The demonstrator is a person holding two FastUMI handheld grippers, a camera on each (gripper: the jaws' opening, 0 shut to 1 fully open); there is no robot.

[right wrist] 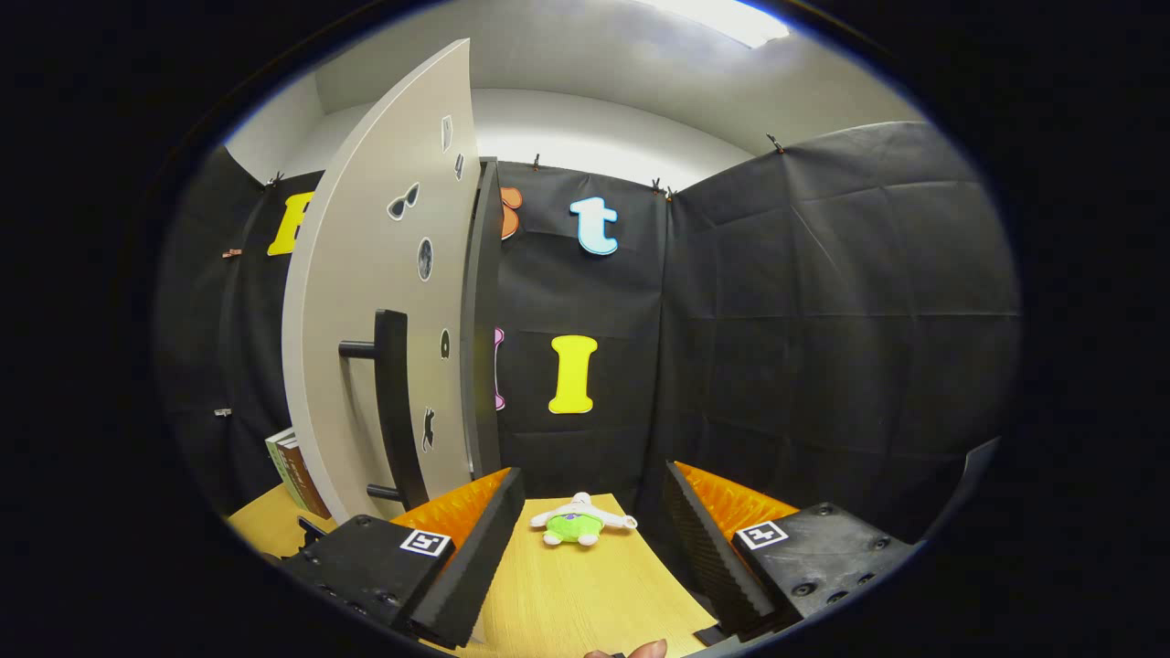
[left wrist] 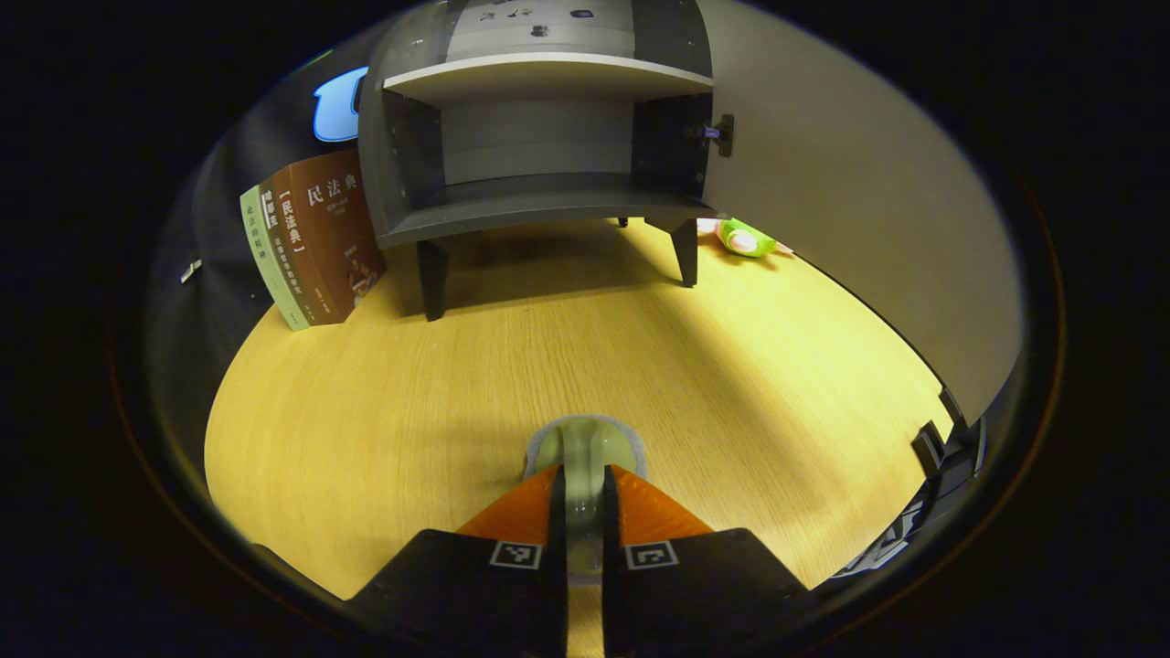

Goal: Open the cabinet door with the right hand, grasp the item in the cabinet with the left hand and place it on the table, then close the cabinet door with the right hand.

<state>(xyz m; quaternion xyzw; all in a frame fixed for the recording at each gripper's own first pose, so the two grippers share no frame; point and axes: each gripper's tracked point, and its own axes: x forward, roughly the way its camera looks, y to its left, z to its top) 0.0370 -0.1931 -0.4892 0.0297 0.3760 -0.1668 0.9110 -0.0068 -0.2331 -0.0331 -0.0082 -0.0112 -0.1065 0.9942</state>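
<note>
Already the left tool (left wrist: pixel 585 512) pinches a pale, smooth rounded item (left wrist: pixel 585 448) low over the worktop (left wrist: pixel 411 384); likely light, slippery. Right tool (right wrist: pixel 585 539) gapes wide, door handle (right wrist: pixel 393 402) at ten o'clock.

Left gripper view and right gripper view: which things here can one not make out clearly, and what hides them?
- Pale green translucent item, left gripper view: the left gripper, shut on it, hides its lower part; its kind is unclear.
- Green and white plush toy: partly hidden behind the open grey cabinet door.
- Brown books, right gripper view: mostly hidden by the door.
- Small door stickers: too small to tell.
</note>
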